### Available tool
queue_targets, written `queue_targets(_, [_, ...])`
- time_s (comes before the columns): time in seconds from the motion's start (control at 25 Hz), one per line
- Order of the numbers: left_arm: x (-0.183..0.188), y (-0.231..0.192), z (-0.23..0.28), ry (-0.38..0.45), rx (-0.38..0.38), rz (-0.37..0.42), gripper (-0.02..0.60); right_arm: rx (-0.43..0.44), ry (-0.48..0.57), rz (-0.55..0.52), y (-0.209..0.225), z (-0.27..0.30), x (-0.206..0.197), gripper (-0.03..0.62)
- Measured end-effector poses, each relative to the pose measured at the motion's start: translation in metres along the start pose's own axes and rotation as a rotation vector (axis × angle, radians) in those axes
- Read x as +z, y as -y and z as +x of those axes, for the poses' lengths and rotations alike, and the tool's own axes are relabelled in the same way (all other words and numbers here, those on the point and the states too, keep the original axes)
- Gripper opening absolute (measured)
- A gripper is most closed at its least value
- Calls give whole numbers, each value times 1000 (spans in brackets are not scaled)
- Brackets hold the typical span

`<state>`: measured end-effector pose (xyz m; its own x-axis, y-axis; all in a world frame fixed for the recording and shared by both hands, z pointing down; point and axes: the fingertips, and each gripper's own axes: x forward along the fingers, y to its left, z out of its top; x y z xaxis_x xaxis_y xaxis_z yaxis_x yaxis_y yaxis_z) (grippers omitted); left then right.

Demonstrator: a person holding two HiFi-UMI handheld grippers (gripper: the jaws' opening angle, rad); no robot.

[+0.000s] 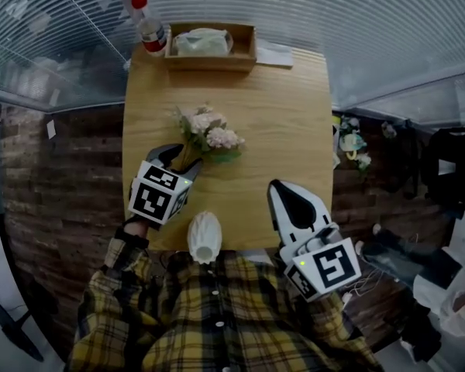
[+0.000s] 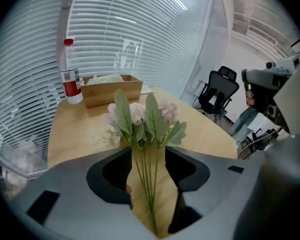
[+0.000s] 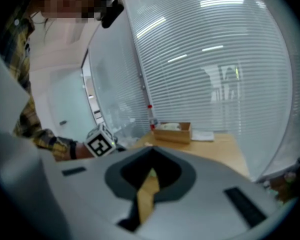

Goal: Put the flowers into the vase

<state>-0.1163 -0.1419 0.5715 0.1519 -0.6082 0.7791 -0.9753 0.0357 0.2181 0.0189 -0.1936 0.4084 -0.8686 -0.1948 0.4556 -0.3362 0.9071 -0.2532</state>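
Observation:
A bunch of pale pink flowers (image 1: 211, 132) with green leaves lies on the wooden table (image 1: 279, 107). Its stems point back toward me. My left gripper (image 1: 182, 160) sits around those stems. In the left gripper view the flowers (image 2: 140, 115) rise past the left gripper (image 2: 149, 156), the thin stems run between its jaws, and bare wood shows on both sides, so it is open. A white ribbed vase (image 1: 204, 235) stands upright at the table's near edge, between my hands. My right gripper (image 1: 285, 188) hovers right of the vase, shut and empty (image 3: 151, 170).
A water bottle with a red cap (image 1: 149, 28) and a shallow wooden box (image 1: 209, 60) holding a pale cloth stand at the far edge, with a sheet of paper (image 1: 273, 54) beside them. Glass walls with blinds surround the table. An office chair (image 2: 220, 89) stands beyond the right side.

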Motion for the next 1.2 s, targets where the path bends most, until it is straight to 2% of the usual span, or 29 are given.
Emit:
queue_targets(0.32, [-20, -7, 23, -130, 25, 25, 199, -16, -18, 20, 7, 6, -8, 12])
queue_targets(0.48, [-23, -6, 28, -167, 10, 4, 196, -25, -29, 35, 11, 8, -11, 13])
queue_targets(0.56, [-23, -4, 30, -173, 4, -2, 186, -27, -31, 40, 12, 8, -12, 12])
queue_targets(0.84, [-19, -5, 31, -163, 2, -26, 83, -29, -37, 46, 15, 11, -15, 13])
queue_targets(1.2, [-14, -6, 24, -116, -28, -62, 40, -39, -45, 55, 14, 12, -19, 12])
